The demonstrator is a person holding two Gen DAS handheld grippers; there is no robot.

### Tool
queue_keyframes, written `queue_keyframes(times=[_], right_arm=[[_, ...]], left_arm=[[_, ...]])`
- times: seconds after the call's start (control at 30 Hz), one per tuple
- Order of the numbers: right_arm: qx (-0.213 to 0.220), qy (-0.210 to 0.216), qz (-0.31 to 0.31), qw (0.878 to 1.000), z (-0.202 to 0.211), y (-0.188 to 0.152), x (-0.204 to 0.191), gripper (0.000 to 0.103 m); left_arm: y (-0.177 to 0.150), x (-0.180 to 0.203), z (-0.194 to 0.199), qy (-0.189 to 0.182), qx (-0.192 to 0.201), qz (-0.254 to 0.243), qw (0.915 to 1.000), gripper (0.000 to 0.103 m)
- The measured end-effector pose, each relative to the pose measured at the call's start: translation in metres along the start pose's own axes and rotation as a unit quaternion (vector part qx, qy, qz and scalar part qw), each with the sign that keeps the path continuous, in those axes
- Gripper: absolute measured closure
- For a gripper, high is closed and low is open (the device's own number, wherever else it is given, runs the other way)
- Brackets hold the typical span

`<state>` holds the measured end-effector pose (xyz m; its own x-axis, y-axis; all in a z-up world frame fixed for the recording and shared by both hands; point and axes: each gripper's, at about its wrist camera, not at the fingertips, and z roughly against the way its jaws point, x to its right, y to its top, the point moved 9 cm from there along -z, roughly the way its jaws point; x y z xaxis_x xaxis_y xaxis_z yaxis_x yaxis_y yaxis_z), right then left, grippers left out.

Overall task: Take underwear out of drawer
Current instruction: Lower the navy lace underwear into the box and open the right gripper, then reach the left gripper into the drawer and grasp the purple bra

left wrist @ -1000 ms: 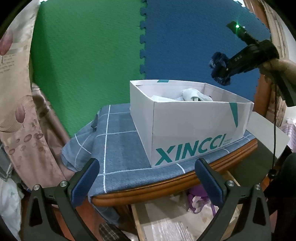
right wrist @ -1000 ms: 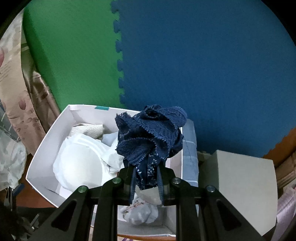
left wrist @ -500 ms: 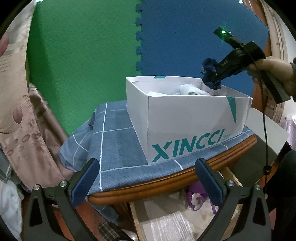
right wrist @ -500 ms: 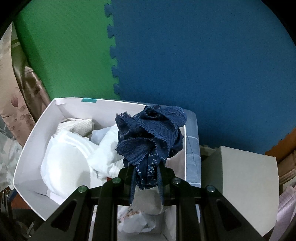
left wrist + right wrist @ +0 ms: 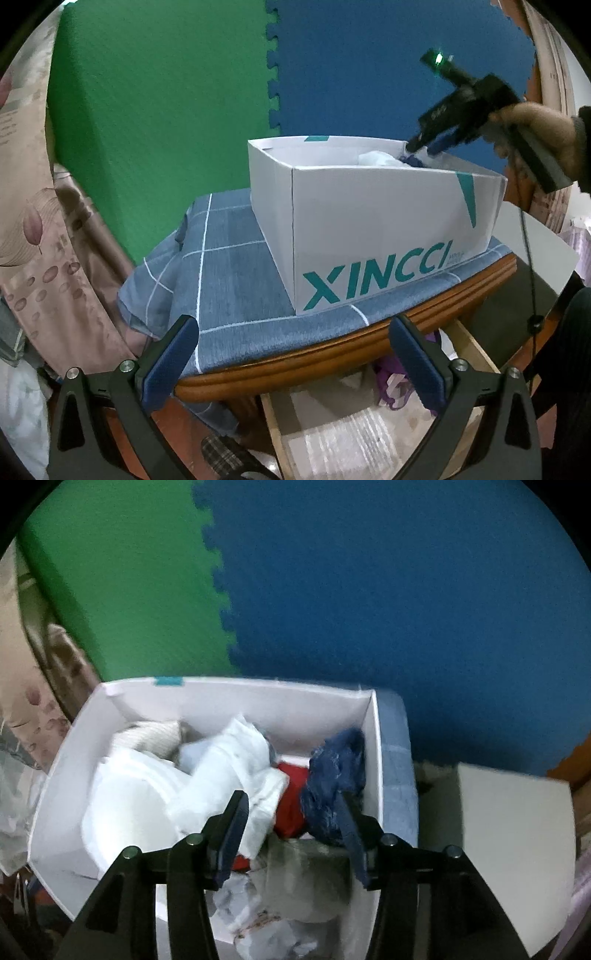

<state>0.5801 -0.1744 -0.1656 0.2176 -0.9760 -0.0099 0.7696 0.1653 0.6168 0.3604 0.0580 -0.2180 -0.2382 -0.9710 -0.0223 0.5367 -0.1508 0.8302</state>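
A white XINCCI box (image 5: 369, 221) stands on the blue checked tablecloth (image 5: 229, 280); it also shows in the right wrist view (image 5: 373, 738). It holds white garments (image 5: 155, 797), a red one (image 5: 291, 805) and the dark blue lace underwear (image 5: 336, 782), which lies against the box's right wall beside my right finger. My right gripper (image 5: 291, 812) is open just above the box; it also shows in the left wrist view (image 5: 424, 146). My left gripper (image 5: 291, 354) is open and empty, low in front of the table edge. An open drawer (image 5: 369, 424) shows below.
Green and blue foam mats (image 5: 207, 92) form the back wall. A patterned curtain (image 5: 33, 221) hangs at the left. A grey-white box (image 5: 517, 834) stands right of the table. The wooden table rim (image 5: 332, 365) runs above the drawer.
My right gripper went down to the box and opened. The dark blue underwear left its fingers and now lies in the box at the right wall. The left gripper barely moved.
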Motion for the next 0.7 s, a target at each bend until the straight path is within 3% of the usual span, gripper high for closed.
queue_keyframes(times=[0.07,0.13,0.2,0.33,0.4,0.53,0.7], right_arm=[[0.028,0.015,-0.002,0.999,0.025,0.002,-0.001,0.051],[0.073,0.057,-0.004,0.996,0.066,-0.004,-0.005,0.043],[0.110,0.067,0.011,0.992,0.103,-0.022,-0.003,0.034],[0.148,0.092,0.037,0.984,0.141,-0.077,0.006,0.025],[0.147,0.101,0.041,0.983,0.143,-0.123,0.018,0.025],[0.111,0.125,-0.009,0.986,0.117,-0.201,0.041,0.025],[0.054,0.142,-0.093,0.984,0.071,-0.275,0.078,0.025]], left_arm=[[-0.003,0.004,-0.002,-0.004,-0.005,-0.009,0.9999,0.001],[-0.006,0.012,-0.002,-0.016,-0.007,-0.020,0.9996,0.001],[-0.011,0.024,-0.003,-0.030,-0.013,-0.038,0.9987,0.001],[-0.029,0.062,-0.014,-0.064,-0.042,-0.089,0.9930,0.001],[-0.039,0.082,-0.020,-0.074,-0.057,-0.121,0.9883,0.001],[-0.057,0.137,-0.032,-0.095,-0.063,-0.234,0.9654,0.001],[-0.073,0.192,-0.057,-0.147,-0.081,-0.285,0.9436,0.001]])
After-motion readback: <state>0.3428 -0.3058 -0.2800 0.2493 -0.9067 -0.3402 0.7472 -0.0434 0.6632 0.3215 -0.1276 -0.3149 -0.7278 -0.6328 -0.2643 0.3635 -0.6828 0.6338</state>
